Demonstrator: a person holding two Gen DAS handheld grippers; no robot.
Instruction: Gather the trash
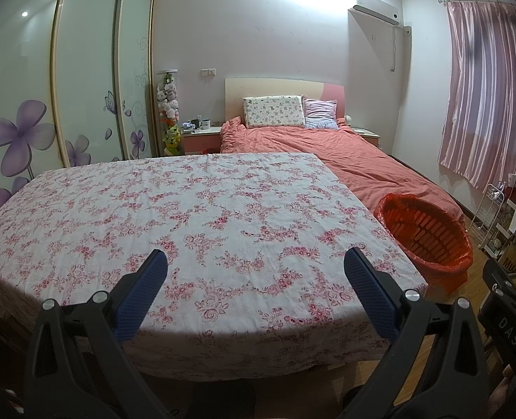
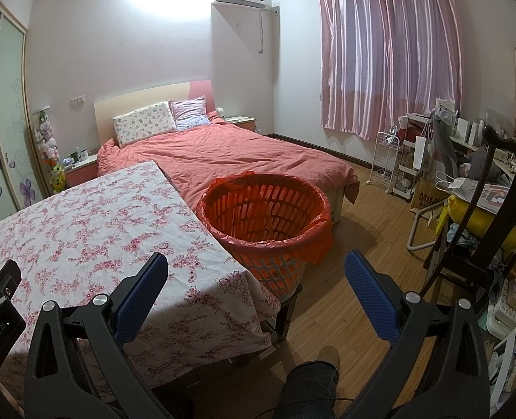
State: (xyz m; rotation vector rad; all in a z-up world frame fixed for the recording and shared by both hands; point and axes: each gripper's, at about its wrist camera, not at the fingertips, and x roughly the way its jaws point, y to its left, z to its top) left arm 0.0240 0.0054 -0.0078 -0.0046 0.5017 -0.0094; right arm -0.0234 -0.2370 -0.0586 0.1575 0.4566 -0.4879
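Note:
An orange slatted basket (image 2: 264,223) lined with a red plastic bag stands just off the right edge of a table covered by a pink floral cloth (image 1: 188,230); the basket (image 1: 425,237) also shows at the right in the left wrist view. No trash shows on the cloth. My left gripper (image 1: 256,265) hovers open above the near part of the cloth, nothing between its blue pads. My right gripper (image 2: 256,269) is open too, over the table's right corner, with the basket straight ahead of it. The basket's inside looks bare where visible.
A bed with a salmon cover (image 2: 230,153) lies behind the table and basket. A dark wooden chair (image 2: 485,216) with a yellow item, a white wire rack (image 2: 387,160) and cluttered shelves stand at the right. A person's trouser leg (image 2: 310,384) and shoe are on the wooden floor below.

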